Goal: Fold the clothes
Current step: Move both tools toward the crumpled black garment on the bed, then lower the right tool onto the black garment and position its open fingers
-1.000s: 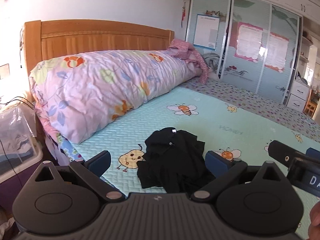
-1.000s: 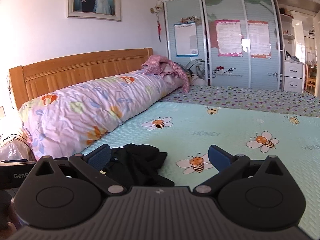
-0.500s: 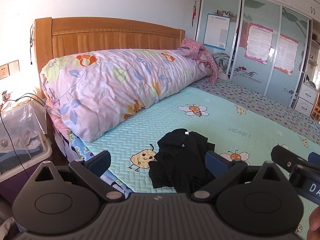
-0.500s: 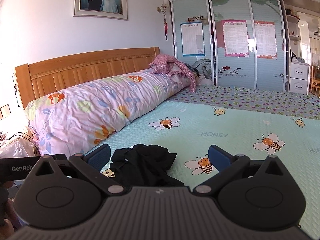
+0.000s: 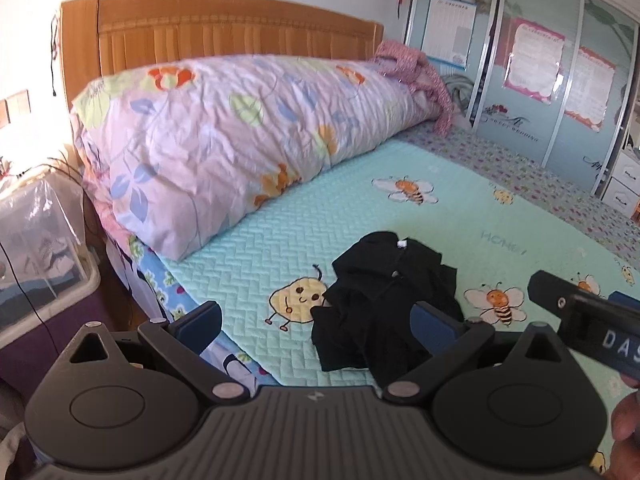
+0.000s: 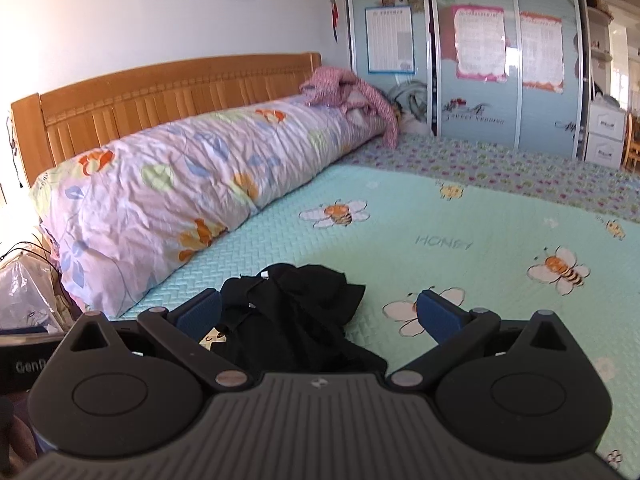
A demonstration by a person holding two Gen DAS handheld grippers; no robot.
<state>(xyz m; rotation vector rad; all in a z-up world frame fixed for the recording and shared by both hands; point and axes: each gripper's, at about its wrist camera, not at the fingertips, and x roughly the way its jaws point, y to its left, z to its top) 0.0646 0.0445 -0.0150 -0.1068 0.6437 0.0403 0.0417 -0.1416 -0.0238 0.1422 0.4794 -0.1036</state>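
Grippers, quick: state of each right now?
Left gripper: open, holding nothing; black garment lies crumpled on the bed ahead.
Right gripper: open, holding nothing.

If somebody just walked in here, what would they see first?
Probably the crumpled black garment, lying in a heap near the front edge of the green bee-print bedspread. Behind it, a big rolled floral quilt stretches along the wooden headboard. Both the left gripper and the right gripper are open in front of the garment, holding nothing.
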